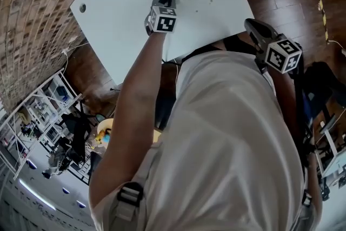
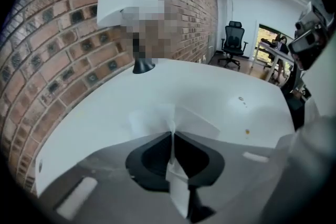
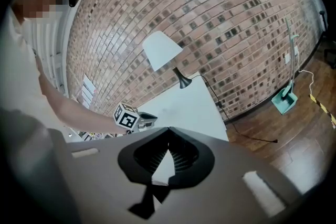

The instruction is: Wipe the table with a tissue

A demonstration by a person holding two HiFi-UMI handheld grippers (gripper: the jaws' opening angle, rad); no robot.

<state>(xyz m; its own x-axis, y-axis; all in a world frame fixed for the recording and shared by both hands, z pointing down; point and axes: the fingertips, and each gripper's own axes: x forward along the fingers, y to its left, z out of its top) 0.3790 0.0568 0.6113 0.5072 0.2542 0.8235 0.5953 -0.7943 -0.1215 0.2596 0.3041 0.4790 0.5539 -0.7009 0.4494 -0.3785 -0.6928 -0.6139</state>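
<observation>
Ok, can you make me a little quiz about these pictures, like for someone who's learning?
1. True or false: the left gripper is shut on the thin white paper tissue.
2. Where does the tissue's loose end rest? A in a bowl; B on the flat white table; C in a box.
3. Fill in: the right gripper is shut and holds ____.

Key: 1 true; 2 B; 3 nothing.

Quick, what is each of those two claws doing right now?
Left gripper: closed on the tissue.
Right gripper: closed, holding nothing.
</observation>
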